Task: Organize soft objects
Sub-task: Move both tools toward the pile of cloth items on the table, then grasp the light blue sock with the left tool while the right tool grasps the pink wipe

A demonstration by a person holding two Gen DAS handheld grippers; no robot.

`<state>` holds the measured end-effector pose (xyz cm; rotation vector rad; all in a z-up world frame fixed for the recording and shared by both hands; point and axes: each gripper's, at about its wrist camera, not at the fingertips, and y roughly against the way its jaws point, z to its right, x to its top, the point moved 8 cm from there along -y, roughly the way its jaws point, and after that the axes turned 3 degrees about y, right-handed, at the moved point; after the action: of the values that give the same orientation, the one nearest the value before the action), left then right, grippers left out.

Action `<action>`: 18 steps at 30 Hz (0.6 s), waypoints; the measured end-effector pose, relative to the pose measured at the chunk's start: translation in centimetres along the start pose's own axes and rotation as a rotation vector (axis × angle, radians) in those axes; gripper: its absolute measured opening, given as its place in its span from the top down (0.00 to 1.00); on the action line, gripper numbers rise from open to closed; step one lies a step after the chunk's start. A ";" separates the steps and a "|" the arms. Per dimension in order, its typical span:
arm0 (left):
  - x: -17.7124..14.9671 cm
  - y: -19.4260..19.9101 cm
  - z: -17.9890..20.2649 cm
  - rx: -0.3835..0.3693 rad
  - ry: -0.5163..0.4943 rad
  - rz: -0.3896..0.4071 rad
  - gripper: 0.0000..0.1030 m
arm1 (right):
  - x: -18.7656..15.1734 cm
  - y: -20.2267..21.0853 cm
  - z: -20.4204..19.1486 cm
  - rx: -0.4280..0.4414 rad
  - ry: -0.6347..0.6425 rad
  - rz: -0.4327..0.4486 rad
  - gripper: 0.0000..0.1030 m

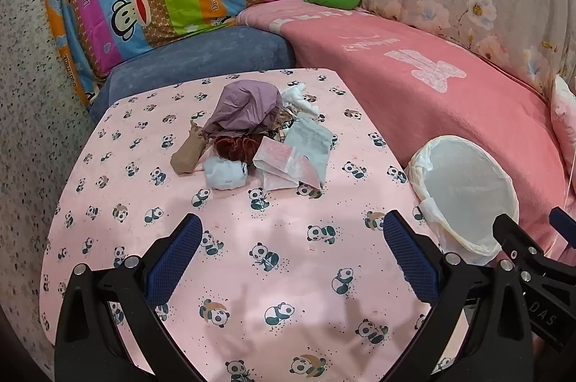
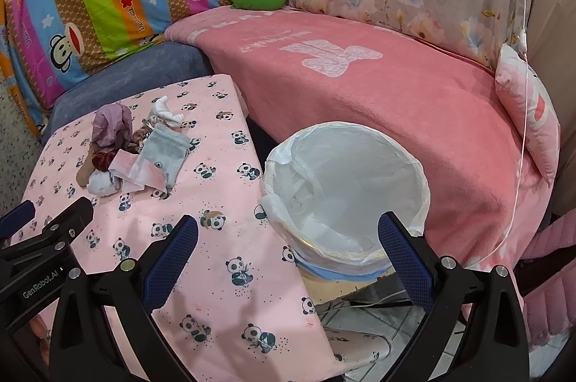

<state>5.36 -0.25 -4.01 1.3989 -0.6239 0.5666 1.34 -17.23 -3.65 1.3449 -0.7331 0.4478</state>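
The left tool (image 1: 291,252) hung released, fingers wide apart, above the panda-print worktop (image 1: 252,274), grasping nothing. The right tool (image 2: 288,254) was likewise spread and empty, poised over the worktop's edge and the lined bin (image 2: 345,187) just beside it. The pile of soft objects (image 1: 252,137) lay on the worktop's far part, apart from both tools.

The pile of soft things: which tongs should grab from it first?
Probably the left tongs: open and facing the pile straight ahead. The right tongs face the lined bin.
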 end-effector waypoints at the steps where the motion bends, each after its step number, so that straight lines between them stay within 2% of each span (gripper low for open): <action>1: 0.1 -0.1 -0.2 -0.001 0.005 0.003 0.07 | 0.1 -0.1 -0.1 0.004 -0.004 -0.001 0.05; 7: 0.7 -0.8 -2.2 0.002 0.021 0.018 0.07 | 0.8 -0.2 -1.1 0.009 0.003 0.030 0.05; 12: 1.0 -1.7 -4.3 0.005 0.033 0.015 0.07 | 1.5 -0.7 -2.9 0.053 0.009 0.035 0.05; 18: 1.2 -3.9 -7.6 0.054 0.049 -0.006 0.07 | 2.4 -2.1 -6.3 0.110 0.022 0.032 0.05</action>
<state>9.38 6.96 -6.43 1.4334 -0.5685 0.6148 5.81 -11.81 -3.87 1.4304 -0.7205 0.5342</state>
